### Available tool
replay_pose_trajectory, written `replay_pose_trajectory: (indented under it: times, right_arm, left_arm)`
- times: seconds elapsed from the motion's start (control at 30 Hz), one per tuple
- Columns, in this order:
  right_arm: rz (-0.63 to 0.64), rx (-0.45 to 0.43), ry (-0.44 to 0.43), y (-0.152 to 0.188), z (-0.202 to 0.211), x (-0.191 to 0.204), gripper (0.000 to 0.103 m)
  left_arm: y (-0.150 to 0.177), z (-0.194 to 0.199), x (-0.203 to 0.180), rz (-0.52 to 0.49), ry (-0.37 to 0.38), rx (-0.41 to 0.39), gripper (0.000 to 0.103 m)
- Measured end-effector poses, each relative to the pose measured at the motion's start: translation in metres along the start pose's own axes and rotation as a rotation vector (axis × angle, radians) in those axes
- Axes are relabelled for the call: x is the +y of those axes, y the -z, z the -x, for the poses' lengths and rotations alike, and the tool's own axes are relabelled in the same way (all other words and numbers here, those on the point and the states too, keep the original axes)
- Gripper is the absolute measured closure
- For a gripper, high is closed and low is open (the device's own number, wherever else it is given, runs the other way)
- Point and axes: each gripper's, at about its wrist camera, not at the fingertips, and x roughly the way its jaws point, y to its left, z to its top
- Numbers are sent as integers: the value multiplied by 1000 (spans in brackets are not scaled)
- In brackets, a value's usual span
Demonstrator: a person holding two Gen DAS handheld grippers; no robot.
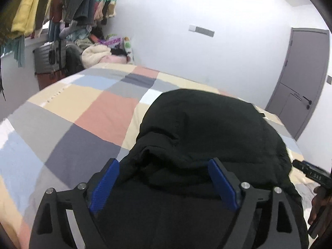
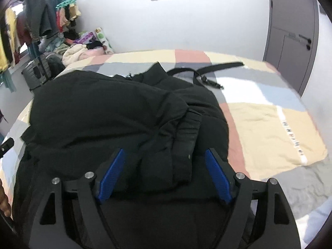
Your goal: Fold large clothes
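A large black padded jacket [image 1: 207, 128] lies bunched on a bed with a checked cover [image 1: 72, 108]. My left gripper [image 1: 164, 164] is open, its blue pads wide apart just above the jacket's near edge. In the right wrist view the jacket [image 2: 116, 112] is folded over itself, with a sleeve cuff [image 2: 186, 132] lying on top. My right gripper [image 2: 165, 153] is open, its jaws straddling the sleeve fold without closing on it. The right gripper's edge shows in the left wrist view [image 1: 311, 172].
A black belt [image 2: 207, 70] lies on the bed beyond the jacket. Hanging clothes [image 1: 51, 6], a grey suitcase [image 1: 47, 56] and a pile of laundry [image 1: 99, 51] stand at the far left. A grey door [image 1: 300, 78] is at the right.
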Motion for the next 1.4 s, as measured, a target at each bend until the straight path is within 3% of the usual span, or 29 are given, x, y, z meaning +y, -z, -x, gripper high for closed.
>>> replay_pose_trajectory:
  times: [0.23, 0.47, 0.63, 0.77, 0.97, 1.07, 1.23, 1.4]
  right_arm:
    - [12, -93, -10, 22, 78, 18, 22]
    - [-55, -108, -62, 65, 126, 18, 22]
    - [-83, -104, -61, 90, 147, 7, 22]
    - [-83, -95, -48, 105, 160, -2, 22]
    - [-143, 25, -42, 130, 142, -38, 21]
    - [-259, 121, -80, 141, 122, -67, 21]
    - [-415, 247, -68, 155, 95, -109, 21]
    - [-621, 328, -86, 178, 80, -151, 17]
  left_arm:
    - [8, 73, -4, -41, 11, -96, 7]
    - [37, 117, -4, -52, 29, -94, 7]
    - [51, 137, -12, -83, -2, -77, 7]
    - [61, 145, -10, -74, 16, -54, 7]
    - [79, 135, -2, -55, 29, 25, 7]
    - [85, 122, 0, -41, 25, 76, 7]
    - [90, 110, 10, -10, 37, 151, 7]
    - [95, 97, 37, 91, 82, 273, 7]
